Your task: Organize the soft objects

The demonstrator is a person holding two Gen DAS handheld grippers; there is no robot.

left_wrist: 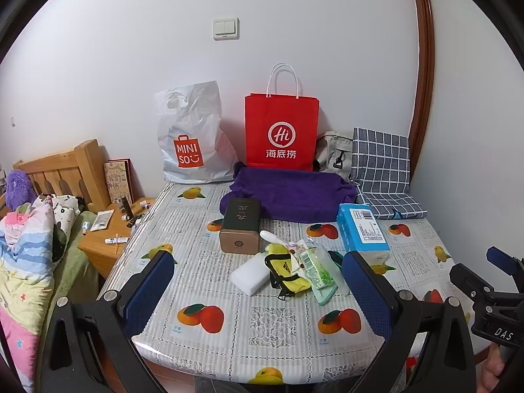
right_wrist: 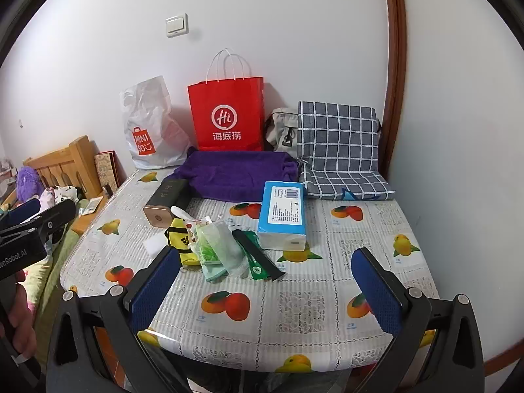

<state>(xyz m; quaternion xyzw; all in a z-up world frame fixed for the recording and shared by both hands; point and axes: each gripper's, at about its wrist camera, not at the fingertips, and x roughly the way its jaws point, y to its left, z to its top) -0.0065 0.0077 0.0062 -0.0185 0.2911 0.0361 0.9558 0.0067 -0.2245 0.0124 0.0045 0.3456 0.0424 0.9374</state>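
Both hand-held grippers are just hanging over the near edge of the tabletop, tilted down a bit. The left hand-held gripper has its blue pads spread as wide as they go, nothing between them, and the right hand-held gripper is spread wide and empty too

The soft stuff is mostly at the back: a purple towel lies folded along the far side, right in front of a red paper bag standing against the wall. Beside the towel on the right there's a grey checked cushion propped against the wall, with a grey backpack tucked between it and the red bag. A white MINISO plastic bag leans at the back left

In the middle sits a little pile: a yellow pouch, a white sponge block touching its left side, and some green plastic packets on the right. A dark box with a bronze end lies just behind the pile, and a blue tissue pack sits near the towel's right end

Left of the tabletop there's a wooden nightstand with small tubes on it, and a bed with colourful bedding
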